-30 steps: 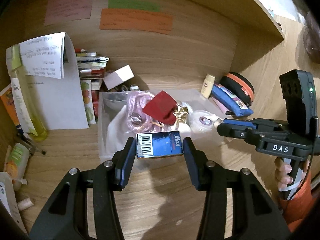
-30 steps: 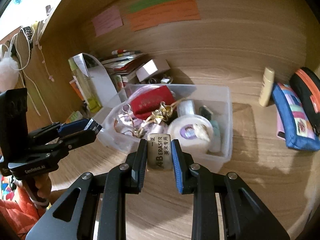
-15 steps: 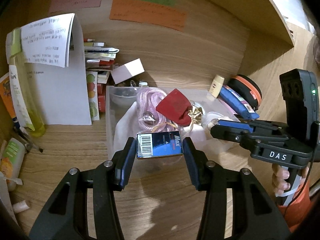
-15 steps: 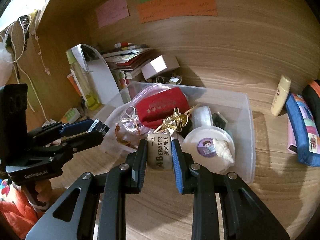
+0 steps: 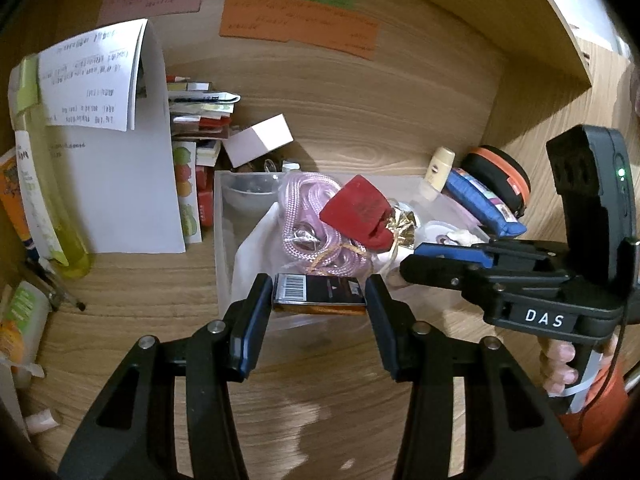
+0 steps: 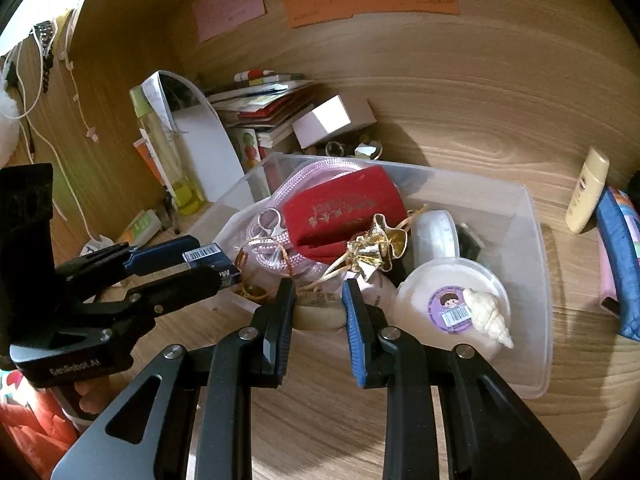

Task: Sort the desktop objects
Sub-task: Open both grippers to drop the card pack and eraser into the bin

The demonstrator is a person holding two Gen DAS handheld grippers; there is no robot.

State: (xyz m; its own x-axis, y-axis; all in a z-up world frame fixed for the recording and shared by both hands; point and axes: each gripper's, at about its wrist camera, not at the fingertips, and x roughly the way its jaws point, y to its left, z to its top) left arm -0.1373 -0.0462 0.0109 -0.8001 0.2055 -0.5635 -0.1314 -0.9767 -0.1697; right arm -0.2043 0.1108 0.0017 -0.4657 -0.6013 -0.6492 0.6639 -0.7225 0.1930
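Your left gripper [image 5: 319,300] is clamped on the dark barcode box [image 5: 319,295] just over the near rim of the clear bin [image 6: 536,264]; right gripper [image 6: 319,312] pinches the eraser [image 6: 318,314] over the bin's front edge. Both sit w/ little margin: let go too early & they may drop outside, or bounce off the piled red pouch [image 6: 344,216].

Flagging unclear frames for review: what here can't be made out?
- Eraser, right wrist view: label tilted away, unreadable.
- Blue box, left wrist view: print too dark.
- Clear bin floor: buried under red pouch and pink rope.
- Orange note: writing blurred.
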